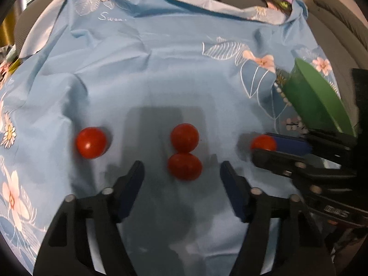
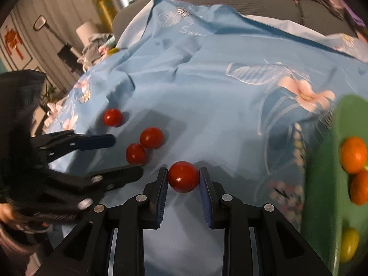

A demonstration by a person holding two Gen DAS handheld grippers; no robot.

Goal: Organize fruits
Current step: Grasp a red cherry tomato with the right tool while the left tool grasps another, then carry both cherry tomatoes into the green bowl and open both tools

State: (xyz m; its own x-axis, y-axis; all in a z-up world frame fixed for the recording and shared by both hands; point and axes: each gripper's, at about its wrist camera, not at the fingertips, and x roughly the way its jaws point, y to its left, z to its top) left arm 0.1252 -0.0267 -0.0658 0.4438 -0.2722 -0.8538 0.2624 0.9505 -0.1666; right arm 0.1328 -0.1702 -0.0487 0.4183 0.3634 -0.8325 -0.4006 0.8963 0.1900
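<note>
Four cherry tomatoes lie on the blue floral cloth (image 1: 161, 73): the right gripper (image 2: 183, 177) clamps one tomato (image 2: 183, 176); the left gripper (image 1: 181, 172), jaws apart, faces a touching pair (image 1: 184, 151); the fourth (image 1: 91, 142) sits apart. The green bowl (image 2: 322, 184) holds oranges (image 2: 353, 154).

A crumpled light-blue flowered cloth (image 1: 147, 73) covers the surface. Behind the cloth sits a grey sofa (image 2: 253, 2). Left of the cloth, a red-figured picture (image 2: 13, 41) hangs on the wall.
</note>
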